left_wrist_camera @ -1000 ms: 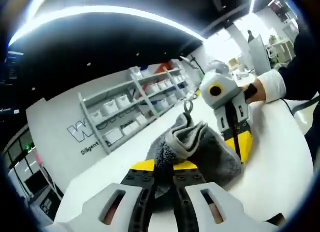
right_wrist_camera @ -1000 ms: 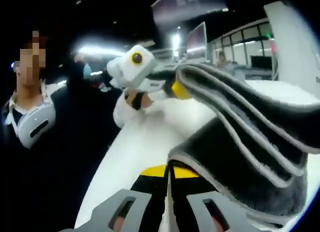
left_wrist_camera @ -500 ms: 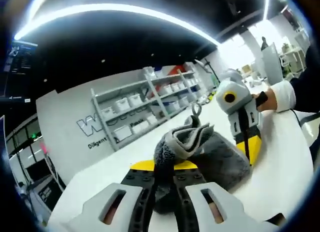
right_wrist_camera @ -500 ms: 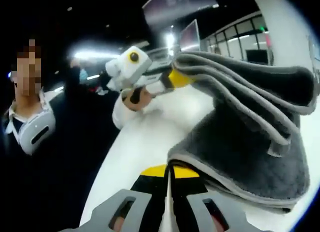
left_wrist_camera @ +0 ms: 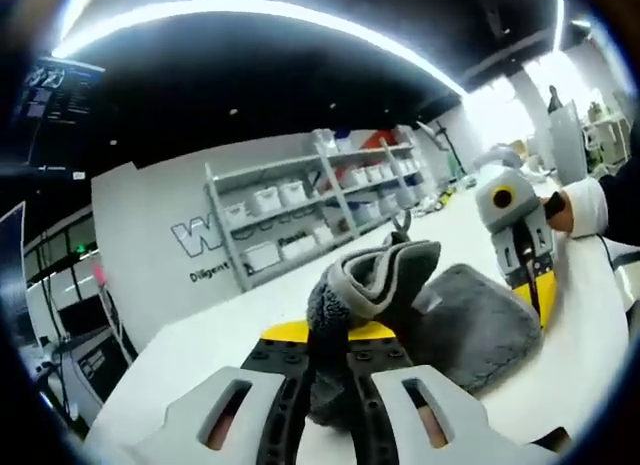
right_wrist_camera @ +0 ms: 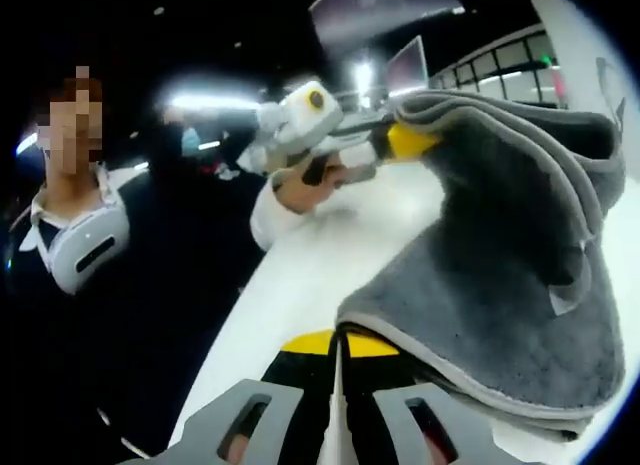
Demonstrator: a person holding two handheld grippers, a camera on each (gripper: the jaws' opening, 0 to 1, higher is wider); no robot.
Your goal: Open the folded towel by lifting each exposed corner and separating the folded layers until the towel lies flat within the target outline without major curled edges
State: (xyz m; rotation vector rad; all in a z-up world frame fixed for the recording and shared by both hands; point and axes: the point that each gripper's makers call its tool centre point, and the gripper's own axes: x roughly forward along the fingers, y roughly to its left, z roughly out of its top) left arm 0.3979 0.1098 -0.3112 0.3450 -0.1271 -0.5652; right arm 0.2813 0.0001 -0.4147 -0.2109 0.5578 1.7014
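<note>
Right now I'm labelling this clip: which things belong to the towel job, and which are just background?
Job:
grey towel
left tool
right tool
white table

Background:
shelving with white bins
wall lettering

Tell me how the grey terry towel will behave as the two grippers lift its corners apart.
The grey terry towel will probably drape rather than hold shape: it already sags between the left gripper and the right gripper. Its stacked layers look thick, so it is likely light but bulky. The fuzzy pile suggests a secure, non-slippery grip.
</note>
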